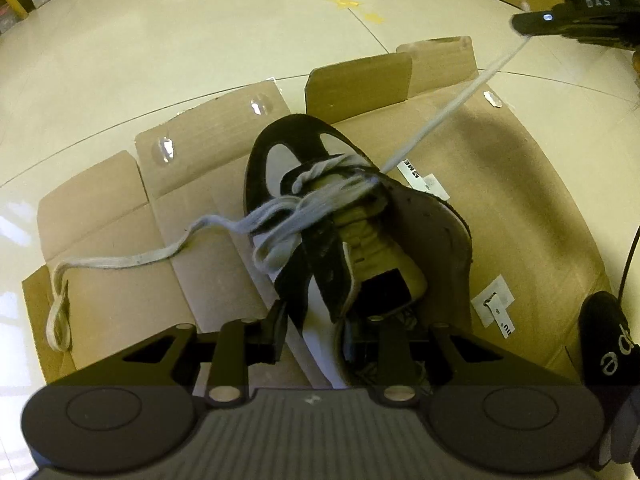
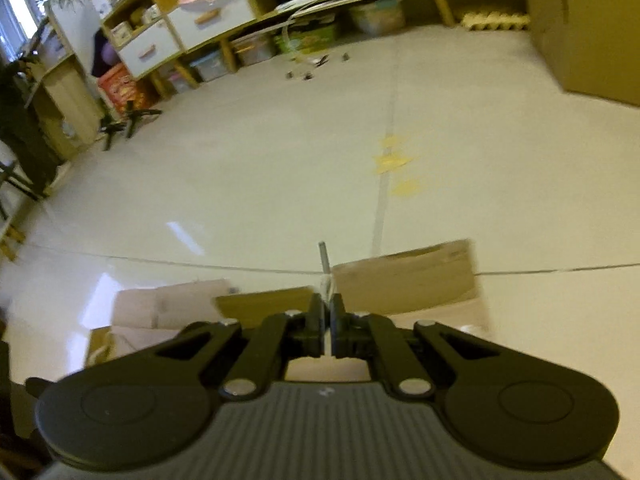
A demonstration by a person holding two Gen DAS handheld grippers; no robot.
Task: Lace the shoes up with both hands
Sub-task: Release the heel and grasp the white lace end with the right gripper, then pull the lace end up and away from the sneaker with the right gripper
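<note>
On a flattened brown cardboard sheet (image 1: 500, 200) lies a black-and-white suede sneaker (image 1: 320, 216), its long axis running from the left gripper (image 1: 312, 336) away up the left wrist view, toe pointing far. That gripper's jaws straddle the heel-end collar, one finger outside the shoe, the other inside the opening; whether the pads press the wall is hard to make out. A flat grey-white shoelace (image 1: 448, 108) runs taut from the eyelets up to the right gripper (image 1: 524, 28), whose jaws are pressed together on its end. Only this view shows the shoe and the slack lace end looping leftwards. From the right wrist, blurred, the right gripper (image 2: 327, 320) pinches the shoelace (image 2: 326, 276), its aglet poking out above; the shoe is hidden below, with cream floor tiles (image 2: 240, 184) and cluttered wooden shelves (image 2: 180, 36) beyond.
</note>
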